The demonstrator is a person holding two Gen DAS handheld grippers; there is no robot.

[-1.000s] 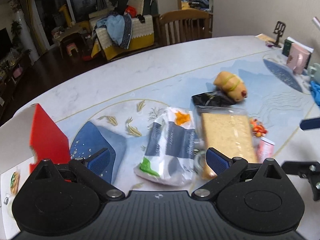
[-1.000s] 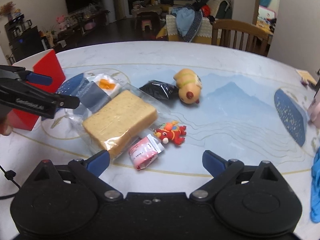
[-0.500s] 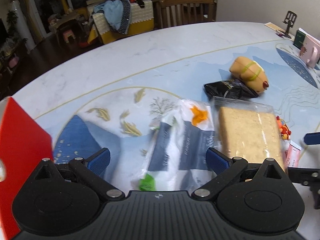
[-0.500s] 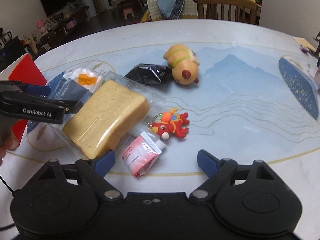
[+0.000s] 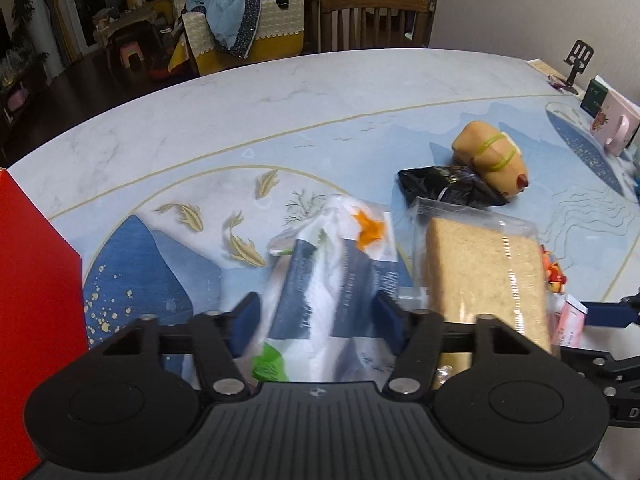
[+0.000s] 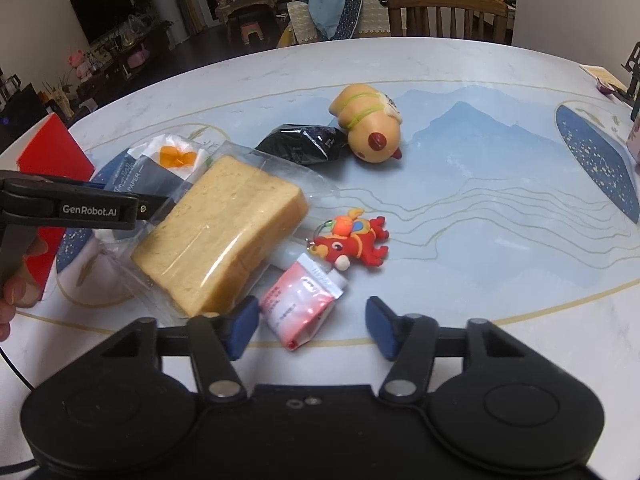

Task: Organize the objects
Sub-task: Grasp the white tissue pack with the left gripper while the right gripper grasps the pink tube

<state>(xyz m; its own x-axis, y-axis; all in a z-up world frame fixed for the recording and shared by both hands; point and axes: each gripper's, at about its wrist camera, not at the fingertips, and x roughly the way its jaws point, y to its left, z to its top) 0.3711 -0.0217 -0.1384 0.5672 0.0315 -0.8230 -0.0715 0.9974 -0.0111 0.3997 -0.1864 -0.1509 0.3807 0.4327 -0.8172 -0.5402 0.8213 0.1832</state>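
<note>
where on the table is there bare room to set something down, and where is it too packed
Bare: the far marble band of the table toward the wooden chair, and the stretch right of the plush toy and red dragon keychain. Packed: near left, where tissue pack, bagged bread, black packet and pink sachet crowd against the red box.

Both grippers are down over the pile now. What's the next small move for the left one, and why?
Probably finish closing the left gripper on the white-and-blue paper pack, then lift gently. Its jaws have just been closing and the pack sits between the blue pads, which appear to touch its sides. The bagged bread lies right beside it, so a straight lift should avoid dragging that.
</note>
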